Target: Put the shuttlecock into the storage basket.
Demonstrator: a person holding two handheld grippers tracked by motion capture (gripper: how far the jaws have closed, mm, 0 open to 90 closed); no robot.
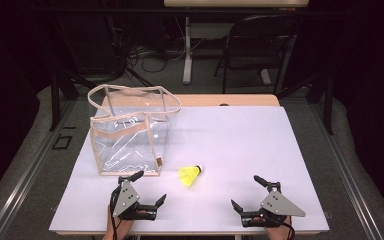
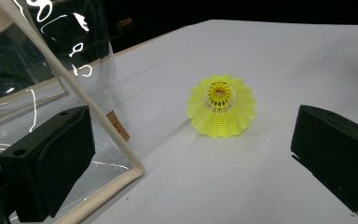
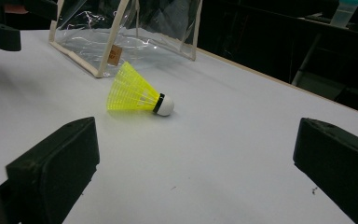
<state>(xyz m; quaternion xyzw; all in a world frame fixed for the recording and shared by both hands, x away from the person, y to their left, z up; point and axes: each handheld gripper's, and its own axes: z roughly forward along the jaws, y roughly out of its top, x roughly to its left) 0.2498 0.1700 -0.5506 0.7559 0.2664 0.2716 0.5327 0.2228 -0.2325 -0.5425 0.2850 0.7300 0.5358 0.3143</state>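
A yellow shuttlecock with a white cork tip lies on its side on the white table top, just right of a clear plastic tote bag with beige trim. My left gripper is open near the front edge, below the bag's front corner. Its view has the shuttlecock's skirt facing it, a short way ahead between the jaws. My right gripper is open at the front right, well apart from the shuttlecock. The bag stands behind it in the right gripper view, and the bag's corner is close on the left in the left gripper view.
The white table top stretches bare to the right and behind the shuttlecock. Beyond the table's far edge stand a dark folding chair and a white table leg on the floor. A dark floor surrounds the table.
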